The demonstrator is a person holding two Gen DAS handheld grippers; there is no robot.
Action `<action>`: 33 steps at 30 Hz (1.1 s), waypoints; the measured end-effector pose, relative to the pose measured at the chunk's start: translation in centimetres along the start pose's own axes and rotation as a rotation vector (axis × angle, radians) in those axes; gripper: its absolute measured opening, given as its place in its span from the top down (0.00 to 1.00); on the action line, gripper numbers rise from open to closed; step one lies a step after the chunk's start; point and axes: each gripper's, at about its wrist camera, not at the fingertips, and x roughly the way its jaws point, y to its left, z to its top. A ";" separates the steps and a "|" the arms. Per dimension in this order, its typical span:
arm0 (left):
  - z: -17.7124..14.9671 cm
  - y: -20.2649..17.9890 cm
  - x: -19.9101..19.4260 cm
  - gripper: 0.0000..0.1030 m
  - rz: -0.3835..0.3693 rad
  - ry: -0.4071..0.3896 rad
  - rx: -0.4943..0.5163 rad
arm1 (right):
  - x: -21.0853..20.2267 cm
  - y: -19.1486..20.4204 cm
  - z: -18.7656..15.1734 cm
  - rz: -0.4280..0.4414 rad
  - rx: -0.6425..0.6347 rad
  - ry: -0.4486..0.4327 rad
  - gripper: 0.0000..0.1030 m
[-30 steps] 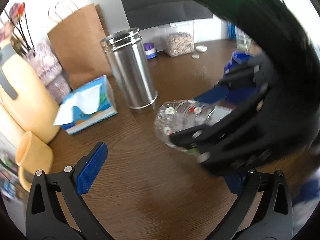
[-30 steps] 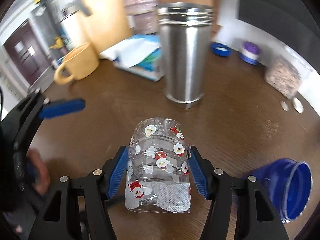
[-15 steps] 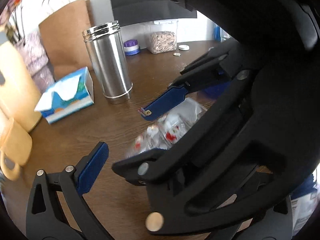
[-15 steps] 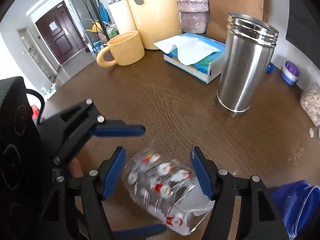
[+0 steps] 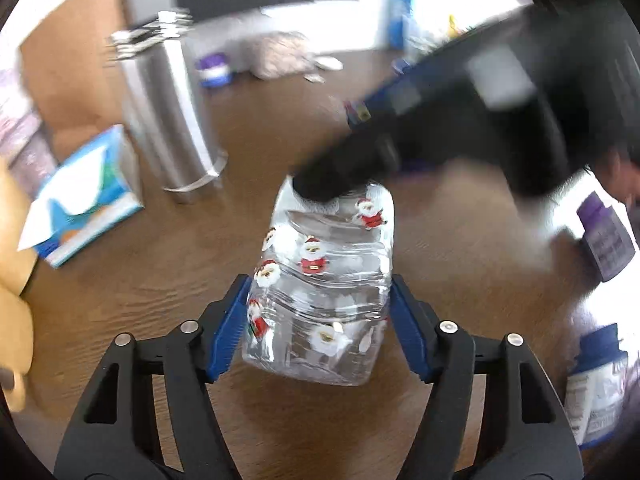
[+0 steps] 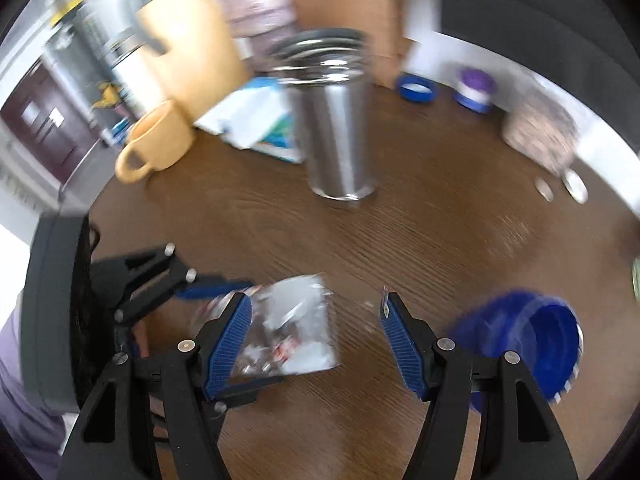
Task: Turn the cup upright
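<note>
A clear plastic cup [image 5: 324, 280] printed with Santa figures hangs tilted over the brown table [image 5: 140, 320], its length pointing away from the left wrist camera. My left gripper [image 5: 320, 328] is shut on it, with both blue pads pressed on its sides. My right gripper [image 5: 352, 144] is a blurred black shape at the upper right, and one finger touches the cup's far end. In the right wrist view my right gripper [image 6: 316, 340] is open. There the blurred cup [image 6: 296, 328] sits by its left finger, held between the left gripper's fingers [image 6: 208, 286].
A steel tumbler [image 6: 340, 128] stands mid-table, with a tissue box [image 5: 88, 200] and a yellow mug [image 6: 160, 144] to its left. A blue cup [image 6: 524, 344] lies on its side at the right. Labelled bottles [image 5: 604, 240] stand on the right, and a jar [image 6: 540, 136] at the back.
A second ago my right gripper held the cup and the left was open. The left has since shut on it; the right has opened and pulled back.
</note>
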 end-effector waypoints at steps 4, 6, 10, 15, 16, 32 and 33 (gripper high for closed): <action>0.0 -1.2 0.6 0.44 0.086 0.017 -0.021 | -1.7 -1.9 -0.4 -0.011 0.078 -0.022 0.31; -0.1 -1.1 -0.2 0.44 0.101 -0.023 -0.084 | -2.8 -2.5 -0.7 0.003 0.115 -0.035 0.31; -0.6 -1.0 -3.1 0.44 0.147 -0.136 -0.209 | -4.4 -2.5 -1.4 0.125 0.176 -0.055 0.31; -0.1 -1.3 -6.1 0.44 0.140 -0.233 -0.304 | -3.1 -2.2 -3.0 0.402 0.312 -0.008 0.21; -0.3 -1.4 -6.2 0.44 0.137 -0.243 -0.308 | -2.7 -2.0 -3.4 0.437 0.335 -0.003 0.21; -2.8 -6.3 -7.8 0.29 0.017 -0.208 -0.227 | -7.0 4.4 -8.9 0.098 0.123 -0.209 0.36; -3.1 -6.8 -8.3 0.29 0.020 -0.219 -0.216 | -7.7 5.6 -9.7 0.019 0.056 -0.238 0.36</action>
